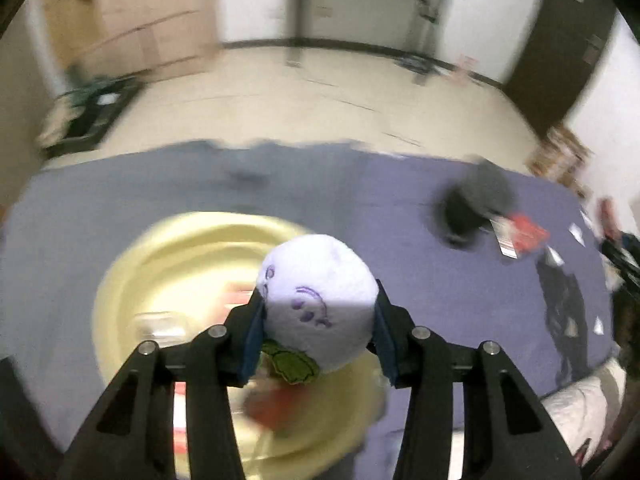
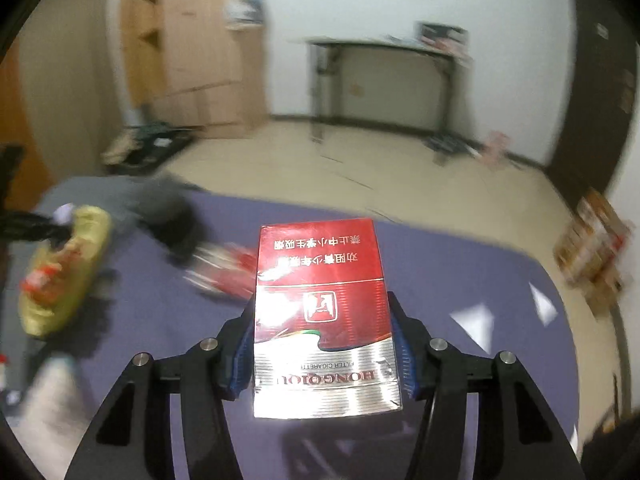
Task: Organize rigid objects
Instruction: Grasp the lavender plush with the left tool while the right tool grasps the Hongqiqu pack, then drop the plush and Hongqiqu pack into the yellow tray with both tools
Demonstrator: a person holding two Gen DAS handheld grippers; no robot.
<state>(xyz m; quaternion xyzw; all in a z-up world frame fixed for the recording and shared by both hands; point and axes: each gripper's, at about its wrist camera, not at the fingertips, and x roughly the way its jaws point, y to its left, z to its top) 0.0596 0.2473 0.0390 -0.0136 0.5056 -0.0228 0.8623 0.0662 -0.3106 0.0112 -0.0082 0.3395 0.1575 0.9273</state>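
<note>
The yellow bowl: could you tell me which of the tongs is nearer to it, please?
Left. The left tongs, shut on a purple plush ball, hang over the yellow bowl. The right tongs, holding a red cigarette pack, are off to its side.

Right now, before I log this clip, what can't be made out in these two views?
- Left wrist view: contents of the yellow bowl, motion-blurred and partly hidden by the plush ball in the left hand-held gripper.
- Left wrist view: dark object on the purple cloth, smeared beyond identifying.
- Right wrist view: cloth behind the cigarette pack held by the right hand-held gripper, hidden.
- Both views: room background, blurred.
</note>
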